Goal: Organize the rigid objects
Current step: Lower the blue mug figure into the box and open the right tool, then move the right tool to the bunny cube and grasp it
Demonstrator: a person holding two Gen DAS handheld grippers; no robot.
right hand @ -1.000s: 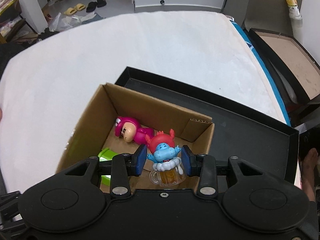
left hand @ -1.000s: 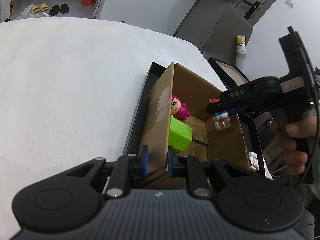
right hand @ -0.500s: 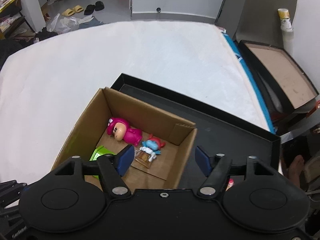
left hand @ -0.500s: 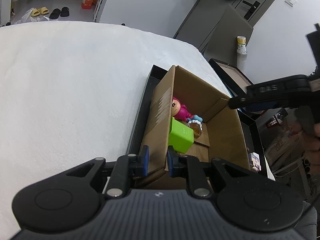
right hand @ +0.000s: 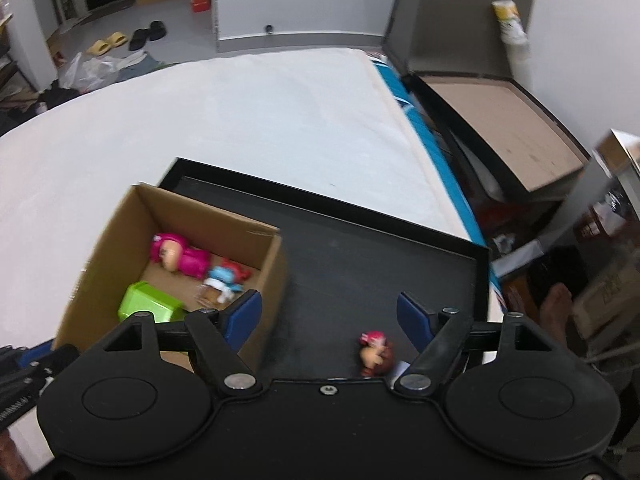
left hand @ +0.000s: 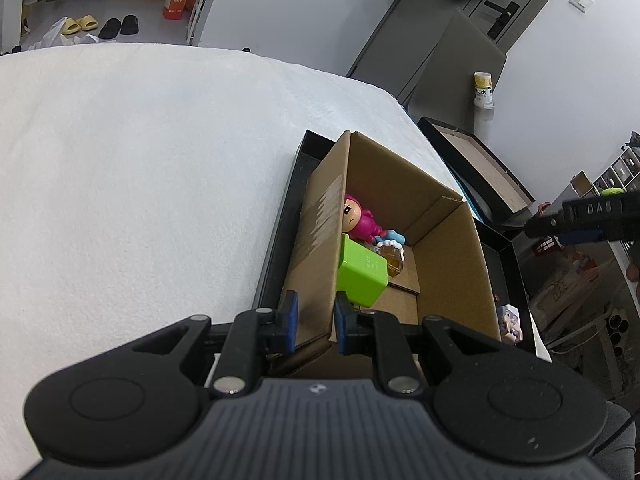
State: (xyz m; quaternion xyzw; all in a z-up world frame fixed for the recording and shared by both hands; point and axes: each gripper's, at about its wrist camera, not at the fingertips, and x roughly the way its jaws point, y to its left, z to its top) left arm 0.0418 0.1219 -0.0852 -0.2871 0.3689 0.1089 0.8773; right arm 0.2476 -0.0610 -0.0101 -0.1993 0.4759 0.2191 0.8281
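Cardboard box: open-topped, set at the left end of a black tray, which lies on a white bed

Contents of box, as seen in both views:
- pink figure, laid on its side against the far wall
- blue figure with a clear mug, tipped over just beside the pink figure
- green block, near the box's near corner

Small red-capped figure: on the tray floor outside the box, to its right, near the tray's near edge; blurred in the right wrist view

Small pale figure: on the tray just past the box's right wall; details cannot be told

Left tongs: narrowed onto the box's near-left wall, one pad outside and one inside, the cardboard gripped between them

Right tongs: spread wide, nothing held, positioned above the tray to the right of the box
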